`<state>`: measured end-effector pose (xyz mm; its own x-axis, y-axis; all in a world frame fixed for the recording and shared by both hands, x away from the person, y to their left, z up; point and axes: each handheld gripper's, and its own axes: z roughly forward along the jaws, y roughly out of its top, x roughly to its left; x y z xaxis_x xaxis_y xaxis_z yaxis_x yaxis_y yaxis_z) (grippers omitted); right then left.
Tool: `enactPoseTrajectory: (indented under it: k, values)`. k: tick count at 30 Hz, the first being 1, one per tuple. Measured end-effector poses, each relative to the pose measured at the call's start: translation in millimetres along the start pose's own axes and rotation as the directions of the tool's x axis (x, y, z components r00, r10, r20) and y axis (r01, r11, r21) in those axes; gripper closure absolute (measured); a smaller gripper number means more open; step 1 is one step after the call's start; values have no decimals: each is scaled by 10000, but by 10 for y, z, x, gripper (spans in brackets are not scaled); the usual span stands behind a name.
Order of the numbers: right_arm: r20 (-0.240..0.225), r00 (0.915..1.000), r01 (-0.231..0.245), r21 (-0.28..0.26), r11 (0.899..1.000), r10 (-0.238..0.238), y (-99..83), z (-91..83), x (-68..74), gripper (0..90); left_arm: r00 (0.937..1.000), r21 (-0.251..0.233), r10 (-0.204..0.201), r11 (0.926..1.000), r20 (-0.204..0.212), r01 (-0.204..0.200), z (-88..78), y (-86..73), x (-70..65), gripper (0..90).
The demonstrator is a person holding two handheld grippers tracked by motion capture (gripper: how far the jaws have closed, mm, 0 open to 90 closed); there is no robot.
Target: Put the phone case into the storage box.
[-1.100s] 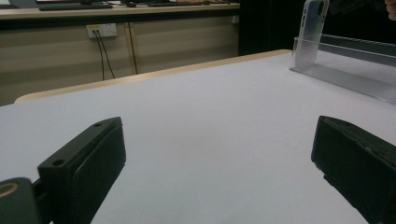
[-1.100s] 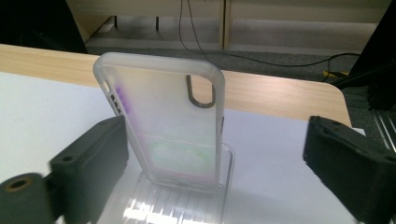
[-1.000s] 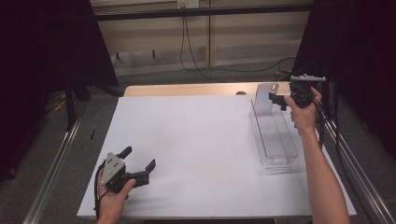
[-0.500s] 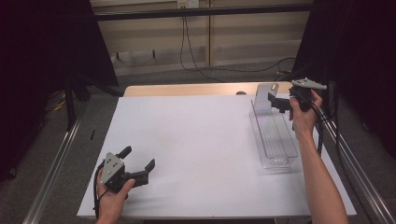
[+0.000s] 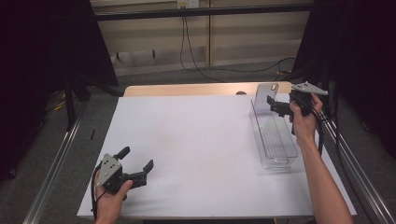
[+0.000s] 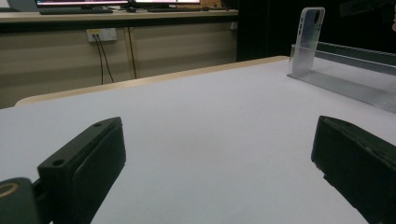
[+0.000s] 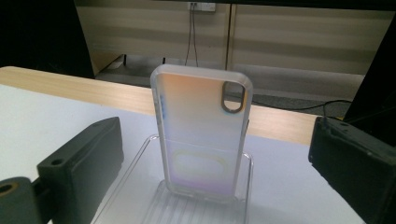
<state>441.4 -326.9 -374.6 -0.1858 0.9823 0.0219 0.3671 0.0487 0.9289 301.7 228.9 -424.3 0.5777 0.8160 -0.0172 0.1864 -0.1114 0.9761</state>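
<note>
- In the high view the right claw (image 5: 275,105) sits at the upper right of the frame, held in the person's right hand (image 5: 302,122) above the far end of a clear plastic tray (image 5: 275,140).
- Its 2 jaws stand wide apart with nothing between them; in the right gripper view they rise at the lower left and lower right corners of the frame and touch nothing.
- A translucent phone case (image 7: 201,135) stands upright in the middle of the right gripper view, its foot resting inside the far end of the tray and its camera cutout at the upper right of the case.
- In that view the case shows in the open gap between the jaws, beyond their tips and apart from both.
- In the high view the case (image 5: 264,97) stands at the top of the tray, just left of the right claw.
- The tray runs lengthwise down the right side of the white bench (image 5: 196,140), from upper right toward mid right.
- The left claw (image 5: 140,169) rests at the lower left of the high view, held in the left hand (image 5: 111,200) low over the bench, well apart from the tray.
- Its jaws also stand wide open and hold nothing; the left gripper view shows bare bench between them, with the case (image 6: 307,39) and tray (image 6: 355,79) far off at the upper right.
</note>
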Motion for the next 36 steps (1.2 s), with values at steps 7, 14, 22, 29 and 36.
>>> enactPoseTrajectory:
  k: [7, 14, 22, 29, 36]
  values:
    - [-148, 9999, -16, -117, 9999, 15, -80, -96, -17, 19, 10000, 13, -36, 10000, -56, 36, 8, -3, 13, 31]
    - [-49, 9999, -158, -645, 9978, 156, -133, -249, -51, 45, 10000, 7, -60, 10000, -46, 60, 9, -2, 15, 31]
    - [-358, 9989, -314, -661, 9973, 291, -203, -451, -32, 33, 10000, -72, -92, 9999, 11, 92, -2, 3, 26, 30]
    - [-571, 9984, -105, -1090, 9940, 43, -296, -608, -11, 29, 10000, -60, -79, 10000, 51, 80, 0, 3, 21, 30]
    - [-443, 9990, 15, -1471, 9891, -82, -360, -734, 51, 25, 10000, -17, -55, 10000, 47, 55, 5, 4, 19, 30]
